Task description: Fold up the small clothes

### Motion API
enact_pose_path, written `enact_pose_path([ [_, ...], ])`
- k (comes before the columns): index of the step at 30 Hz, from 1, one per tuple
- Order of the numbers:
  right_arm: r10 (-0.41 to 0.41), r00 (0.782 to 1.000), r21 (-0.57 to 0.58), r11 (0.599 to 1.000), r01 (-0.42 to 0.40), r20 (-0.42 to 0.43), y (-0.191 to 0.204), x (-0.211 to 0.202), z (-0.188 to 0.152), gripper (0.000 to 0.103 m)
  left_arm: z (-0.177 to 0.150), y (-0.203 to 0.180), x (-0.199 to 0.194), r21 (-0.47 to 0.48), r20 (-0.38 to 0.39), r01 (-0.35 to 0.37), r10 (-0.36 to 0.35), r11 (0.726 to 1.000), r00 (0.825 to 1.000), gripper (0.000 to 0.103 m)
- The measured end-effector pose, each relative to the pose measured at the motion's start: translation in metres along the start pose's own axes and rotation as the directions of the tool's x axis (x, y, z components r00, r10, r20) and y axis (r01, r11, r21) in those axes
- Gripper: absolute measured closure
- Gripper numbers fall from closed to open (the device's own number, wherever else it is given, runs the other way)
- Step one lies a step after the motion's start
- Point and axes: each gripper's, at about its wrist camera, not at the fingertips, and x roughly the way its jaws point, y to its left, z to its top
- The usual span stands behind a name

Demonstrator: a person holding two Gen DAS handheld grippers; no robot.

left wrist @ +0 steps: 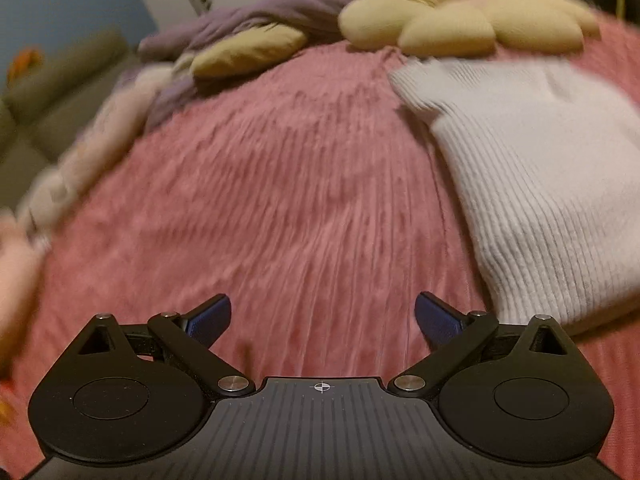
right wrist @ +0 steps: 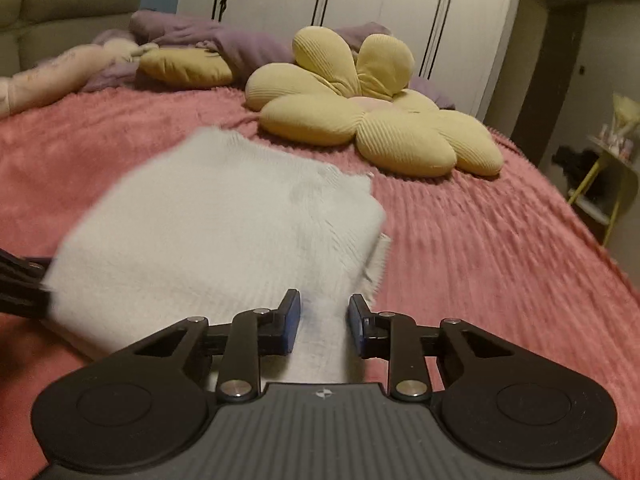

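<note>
White knit garment lies folded on the pink bedspread. Left gripper gapes wide and empty beside it. Right gripper stands partly parted over the near edge, pads apparently not pressing. Judged: fold near complete; next, seize that edge.

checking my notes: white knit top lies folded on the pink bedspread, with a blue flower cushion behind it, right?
Not quite: the flower cushion is yellow, not blue, as the right wrist view shows. The white knit top does lie folded on the pink bedspread.

Both wrist views look low across the bed, sharing the sweater.
</note>
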Motion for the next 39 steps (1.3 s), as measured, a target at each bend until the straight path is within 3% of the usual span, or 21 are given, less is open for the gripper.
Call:
enact_pose_path([
  [1, 0.0, 1.0, 0.023, 1.0, 0.0, -0.006, -0.004, -0.002, 0.001, 0.076, 0.0, 0.008, -0.002, -0.051, -0.014, 0.022, -0.023, 0.998, 1.0, 0.002],
  [3, -0.022, 1.0, 0.059, 0.998, 0.023, -0.014, -0.01, -0.007, 0.005, 0.062, 0.004, 0.02, -0.011, -0.143, -0.013, 0.076, -0.078, 0.987, 0.997, 0.002],
  [7, -0.01, 0.999, 0.148, 0.989, 0.018, -0.052, -0.014, -0.028, 0.004, 0.054, 0.01, 0.022, -0.037, -0.214, 0.03, 0.172, -0.17, 0.962, 0.985, 0.0],
  [9, 0.02, 0.997, 0.16, 0.987, -0.007, -0.08, -0.012, -0.041, -0.002, 0.026, 0.01, 0.015, -0.043, -0.217, 0.013, 0.215, -0.217, 0.952, 0.976, 0.0],
  [11, 0.057, 0.991, 0.174, 0.984, -0.035, -0.122, -0.01, -0.053, -0.009, 0.007, 0.005, 0.007, -0.047, -0.206, -0.021, 0.225, -0.234, 0.952, 0.972, 0.0],
  [12, 0.072, 0.987, 0.182, 0.982, -0.044, -0.146, -0.009, -0.058, -0.013, 0.004, 0.002, 0.002, -0.048, -0.195, -0.045, 0.218, -0.23, 0.956, 0.972, 0.0],
  [16, 0.139, 0.944, 0.174, 0.981, -0.09, -0.298, -0.004, -0.063, -0.021, 0.004, -0.009, -0.009, -0.06, -0.146, -0.088, 0.213, -0.227, 0.966, 0.97, 0.0],
  [18, 0.154, 0.934, 0.167, 0.98, -0.105, -0.322, -0.002, -0.067, -0.019, 0.004, -0.012, -0.011, -0.071, -0.129, -0.083, 0.219, -0.23, 0.967, 0.97, 0.0],
  [24, 0.155, 0.956, 0.244, 0.965, -0.092, -0.25, -0.006, -0.096, -0.001, 0.004, -0.006, -0.013, -0.093, -0.042, -0.096, 0.191, -0.194, 0.981, 0.976, 0.0],
  [27, 0.149, 0.956, 0.262, 0.962, -0.081, -0.251, -0.008, -0.103, 0.011, 0.004, -0.001, -0.012, -0.101, -0.008, -0.098, 0.185, -0.185, 0.983, 0.978, 0.0],
  [33, 0.068, 0.934, 0.182, 0.983, -0.004, -0.35, -0.003, -0.101, 0.027, 0.004, 0.006, -0.003, -0.106, -0.049, -0.13, 0.211, -0.215, 0.976, 0.968, 0.0],
  [39, 0.059, 0.918, 0.182, 0.983, 0.014, -0.392, -0.002, -0.099, 0.028, 0.004, 0.007, -0.01, -0.103, 0.017, -0.164, 0.18, -0.175, 0.983, 0.971, 0.0],
])
